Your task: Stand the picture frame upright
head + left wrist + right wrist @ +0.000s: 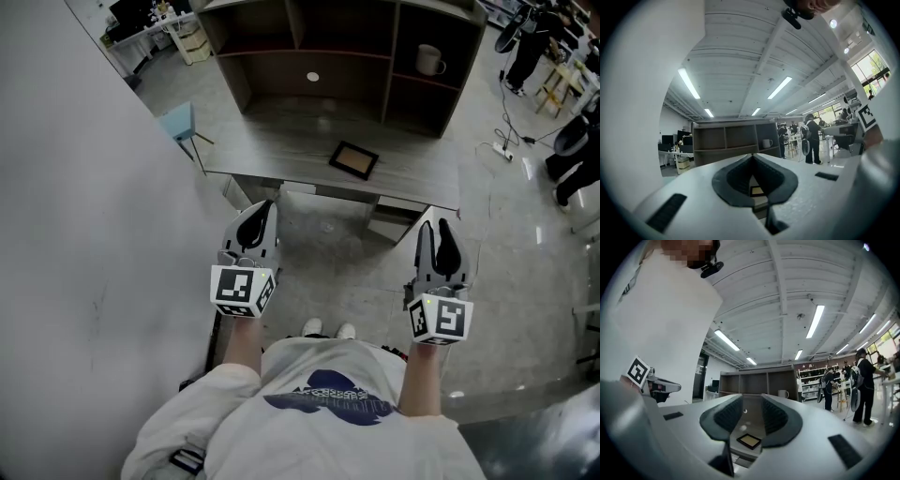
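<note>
A dark picture frame (353, 159) with a tan inside lies flat on the grey desk (272, 141), right of its middle and near the front edge. Both grippers hang in front of the desk, well short of the frame and above the floor. My left gripper (258, 208) is shut, with nothing in it. My right gripper (439, 225) is open with a small gap and holds nothing. The right gripper view shows the frame (749, 441) low between the jaws, far off. In the left gripper view a sliver of the frame (757, 191) shows below the closed jaws.
A brown shelf unit (309, 37) stands at the back of the desk, with a white mug (429, 59) in its right compartment. A white wall (75, 187) runs along the left, with a blue stool (178, 120) beside it. People stand at the far right (862, 385).
</note>
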The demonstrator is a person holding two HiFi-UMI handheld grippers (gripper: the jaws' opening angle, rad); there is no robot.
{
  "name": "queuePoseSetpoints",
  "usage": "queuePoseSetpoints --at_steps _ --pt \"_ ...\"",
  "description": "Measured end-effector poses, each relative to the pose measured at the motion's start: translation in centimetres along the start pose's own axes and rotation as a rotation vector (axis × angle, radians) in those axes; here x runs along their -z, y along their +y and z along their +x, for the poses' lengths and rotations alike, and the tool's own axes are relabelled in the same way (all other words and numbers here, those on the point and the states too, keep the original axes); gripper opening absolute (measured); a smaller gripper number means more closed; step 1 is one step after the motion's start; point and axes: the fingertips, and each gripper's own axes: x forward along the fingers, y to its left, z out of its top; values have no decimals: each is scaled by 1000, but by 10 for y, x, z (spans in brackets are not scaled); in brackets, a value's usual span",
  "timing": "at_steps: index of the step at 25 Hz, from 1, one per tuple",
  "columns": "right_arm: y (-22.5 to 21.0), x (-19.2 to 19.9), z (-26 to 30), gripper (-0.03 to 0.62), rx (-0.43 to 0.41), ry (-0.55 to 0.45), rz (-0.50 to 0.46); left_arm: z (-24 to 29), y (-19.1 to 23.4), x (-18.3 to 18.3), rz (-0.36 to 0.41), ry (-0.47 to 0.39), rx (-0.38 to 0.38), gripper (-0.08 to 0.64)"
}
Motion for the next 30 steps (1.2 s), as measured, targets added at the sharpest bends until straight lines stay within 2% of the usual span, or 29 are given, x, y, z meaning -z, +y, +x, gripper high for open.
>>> queuePoseSetpoints --at_steps 2,8,11,13,20,26,30 --pt "-9 2 -1 139 -16 7 27 1 -4 2 -14 9 18 6" --pt "-28 14 -1 197 -71 32 59 2 -28 1 3 -14 76 14" --pt "-29 20 4 225 -103 51 91 3 -35 7 -4 5 108 100" --pt "-24 23 9 240 -132 62 99 5 -34 11 -12 21 123 132" --pt "-14 53 39 285 -181 149 95 35 -19 32 0 74 165 218" --pt "1 75 83 308 -207 217 104 79 14 53 -18 108 225 242" --pt "9 83 121 316 -210 250 87 116 39 57 3 119 284 250"
